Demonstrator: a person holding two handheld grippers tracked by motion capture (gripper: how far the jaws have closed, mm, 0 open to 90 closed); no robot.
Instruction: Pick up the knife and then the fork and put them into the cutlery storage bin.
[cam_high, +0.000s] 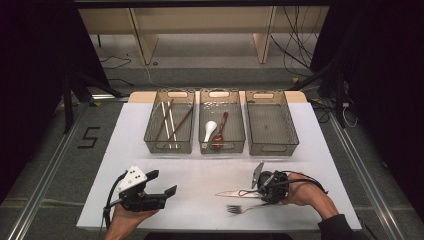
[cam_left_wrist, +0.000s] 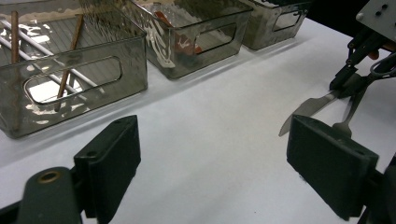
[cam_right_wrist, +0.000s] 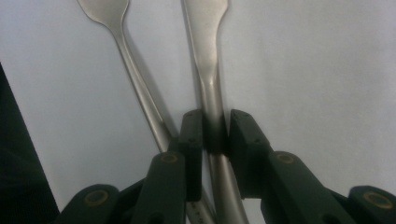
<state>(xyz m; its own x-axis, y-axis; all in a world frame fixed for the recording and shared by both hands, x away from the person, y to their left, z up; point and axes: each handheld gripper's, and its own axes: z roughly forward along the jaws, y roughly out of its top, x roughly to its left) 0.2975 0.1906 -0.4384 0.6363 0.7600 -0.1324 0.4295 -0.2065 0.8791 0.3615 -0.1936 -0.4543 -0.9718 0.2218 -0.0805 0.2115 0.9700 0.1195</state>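
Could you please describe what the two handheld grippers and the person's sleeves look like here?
Both grippers are black with two flat, blocky jaws and brass-coloured pivot rivets. The left gripper carries a pale grey three-cornered plate with small dark dots; the right gripper has a similar plate, seen edge-on. A black cable trails from each. A dark sleeve covers the right forearm.

We are wearing a dark sleeve (cam_high: 336, 226) on our right arm. Our left gripper (cam_high: 161, 184) is showing black blocky pads, brass-coloured pivot pins, a trailing black cable, and a white three-cornered plate (cam_high: 132, 177) dotted with holes.

Glossy metal knife (cam_right_wrist: 211, 70), matt claw pads (cam_right_wrist: 192, 140)
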